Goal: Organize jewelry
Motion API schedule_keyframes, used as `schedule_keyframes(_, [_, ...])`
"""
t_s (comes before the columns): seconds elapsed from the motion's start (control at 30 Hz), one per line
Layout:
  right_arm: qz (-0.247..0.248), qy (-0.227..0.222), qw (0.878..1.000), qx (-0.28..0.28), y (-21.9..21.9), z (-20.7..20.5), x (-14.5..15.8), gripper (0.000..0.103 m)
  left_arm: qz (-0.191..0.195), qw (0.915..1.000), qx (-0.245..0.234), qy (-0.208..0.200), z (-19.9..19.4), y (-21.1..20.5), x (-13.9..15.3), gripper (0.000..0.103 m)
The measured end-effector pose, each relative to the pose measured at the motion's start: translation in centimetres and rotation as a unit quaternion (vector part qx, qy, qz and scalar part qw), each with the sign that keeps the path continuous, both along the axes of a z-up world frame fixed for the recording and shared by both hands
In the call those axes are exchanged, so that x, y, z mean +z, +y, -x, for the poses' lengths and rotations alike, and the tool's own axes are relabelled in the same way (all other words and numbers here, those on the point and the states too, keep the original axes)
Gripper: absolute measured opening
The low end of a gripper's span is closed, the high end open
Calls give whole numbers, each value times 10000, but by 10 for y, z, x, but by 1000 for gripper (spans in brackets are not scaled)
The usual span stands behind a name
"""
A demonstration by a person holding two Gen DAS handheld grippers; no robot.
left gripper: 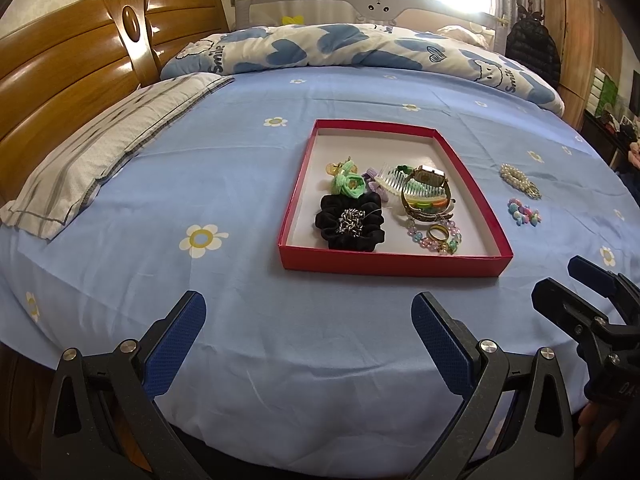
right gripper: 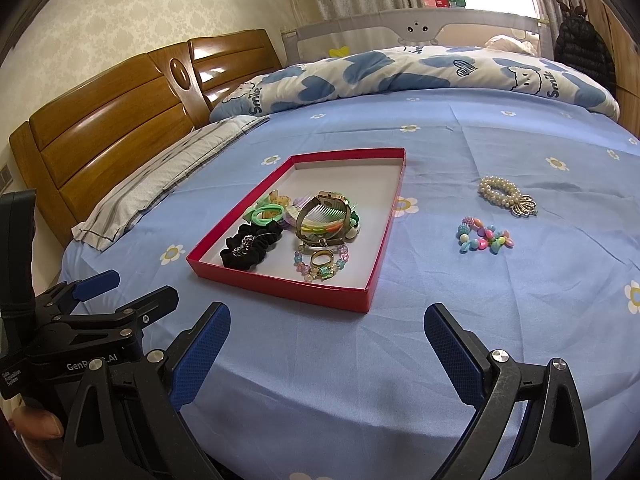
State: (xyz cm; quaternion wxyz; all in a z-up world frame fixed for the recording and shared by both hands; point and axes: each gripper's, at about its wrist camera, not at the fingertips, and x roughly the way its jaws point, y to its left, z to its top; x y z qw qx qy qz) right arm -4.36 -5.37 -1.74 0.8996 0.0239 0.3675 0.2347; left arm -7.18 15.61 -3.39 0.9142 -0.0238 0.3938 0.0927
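1. Jewelry mostly sits already in the red tray (right gripper: pixel 370 298): a black scrunchie (right gripper: pixel 246 249), green hair ties (right gripper: pixel 266 213), a clear comb (left gripper: pixel 394 180), a watch (right gripper: pixel 324 216), a gold ring (right gripper: pixel 321 258).
2. Two pieces lie loose on the blue sheet (right gripper: pixel 440 360), right of the tray: a pearl bracelet (right gripper: pixel 500 193) farther off, a candy-coloured bead bracelet (right gripper: pixel 484 239) nearer.
3. Right gripper (right gripper: pixel 328 348) hangs wide and empty; the bead bracelet lies ahead and to its right, so this hand is the closer one.
4. Left gripper (left gripper: pixel 309 336) is also wide and empty, facing the tray's near wall.
5. Beads look glossy, hard and lumpy, strung in a loop running left-right; the pearl piece's gold clasp is probably metal.
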Motion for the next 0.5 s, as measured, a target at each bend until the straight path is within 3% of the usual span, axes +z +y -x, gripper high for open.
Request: schedule_keyframes(0.5, [-10, 29, 10000, -3, -2, -3, -2, 99, -13, 10000, -25, 16, -3, -2, -1, 103])
